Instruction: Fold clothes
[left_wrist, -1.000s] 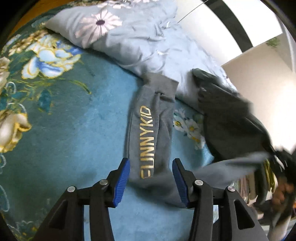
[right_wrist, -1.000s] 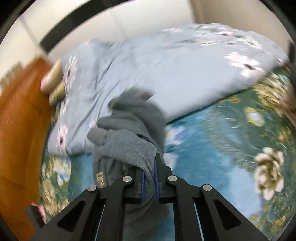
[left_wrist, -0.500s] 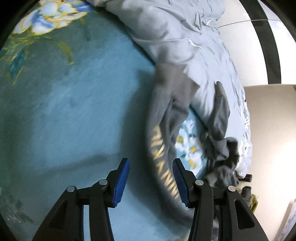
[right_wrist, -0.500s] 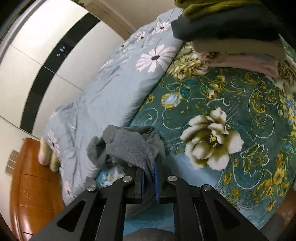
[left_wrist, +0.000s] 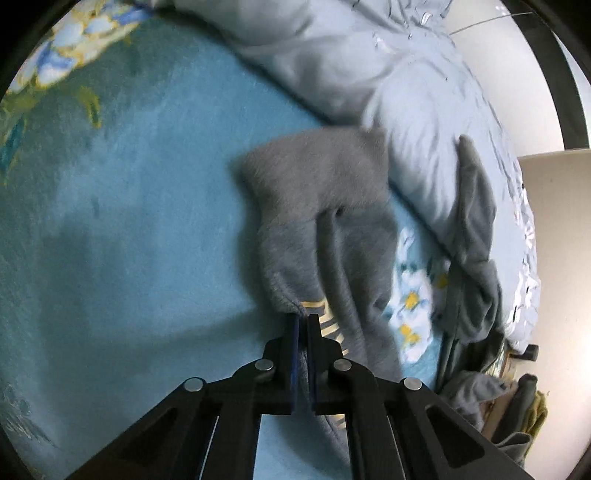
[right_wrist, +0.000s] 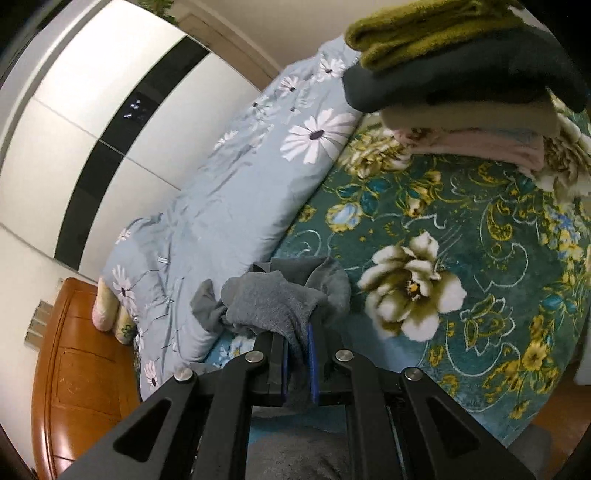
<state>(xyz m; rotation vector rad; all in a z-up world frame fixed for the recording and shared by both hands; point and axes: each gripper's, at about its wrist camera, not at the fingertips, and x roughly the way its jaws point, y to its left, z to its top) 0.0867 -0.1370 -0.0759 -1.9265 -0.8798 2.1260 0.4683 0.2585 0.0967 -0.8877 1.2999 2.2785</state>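
On the teal bed, the left tool was clamped on the grey trousers' leg, which ran lengthwise away toward the quilt. Rightward, the right tool pinched another bunched part.

Gold lettering on grey pants partly hidden.

Soft cloth nearly everywhere you look

Your grey fleece trousers are fuzzy and matt; the plush floral bedspread looks velvety, the quilt smooth cotton, the headboard glossy wood, each hand-held gripper matt black plastic.
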